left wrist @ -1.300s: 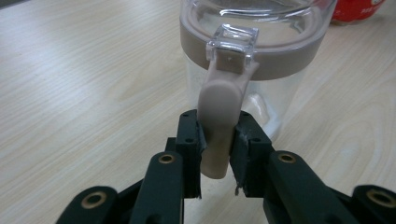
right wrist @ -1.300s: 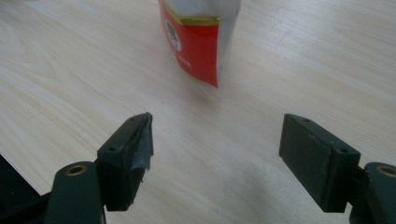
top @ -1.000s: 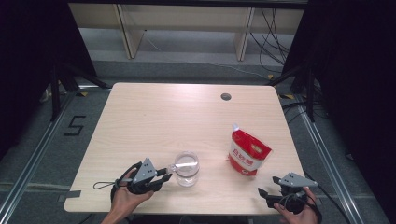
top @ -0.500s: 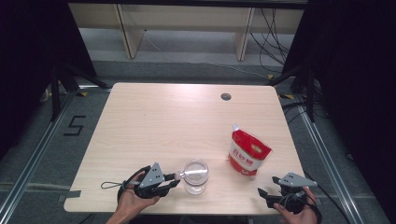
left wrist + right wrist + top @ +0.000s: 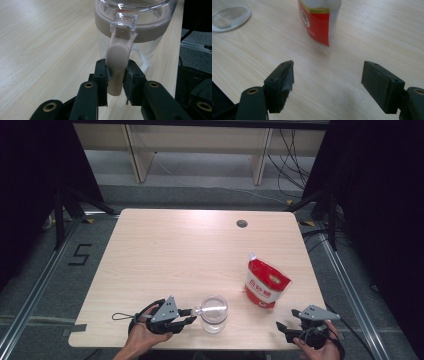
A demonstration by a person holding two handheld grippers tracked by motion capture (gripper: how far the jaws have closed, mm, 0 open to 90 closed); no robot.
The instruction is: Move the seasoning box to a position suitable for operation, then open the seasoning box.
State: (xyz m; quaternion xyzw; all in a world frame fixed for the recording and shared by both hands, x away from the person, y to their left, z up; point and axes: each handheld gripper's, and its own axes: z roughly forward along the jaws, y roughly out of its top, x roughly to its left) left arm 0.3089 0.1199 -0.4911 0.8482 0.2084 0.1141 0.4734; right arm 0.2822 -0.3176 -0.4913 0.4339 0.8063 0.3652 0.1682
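Clear plastic jar (image 5: 214, 312) sits low in the high view, just left of centre, near the front edge of the table (image 5: 165, 255). Your left gripper (image 5: 116, 75) has its jaws clamped on the beige latch tab (image 5: 117, 60) that hangs from the jar's clear lid clip (image 5: 124, 22). The tab stands pinched between both pads, so you steer the jar by that small handle rather than by its wide, slippery wall. That grip looks chosen for towing or for working the clasp; I cannot tell which.

Your right gripper (image 5: 327, 82) waits at the lower right of the high view, jaws well apart, nothing between them. In the right gripper view it faces the red and white pouch (image 5: 318, 17), which stands upright, apart from the pads. Likely reason: pouch next, once the jar is placed.

Risk: the tab may flex or slip out under a sideways pull.
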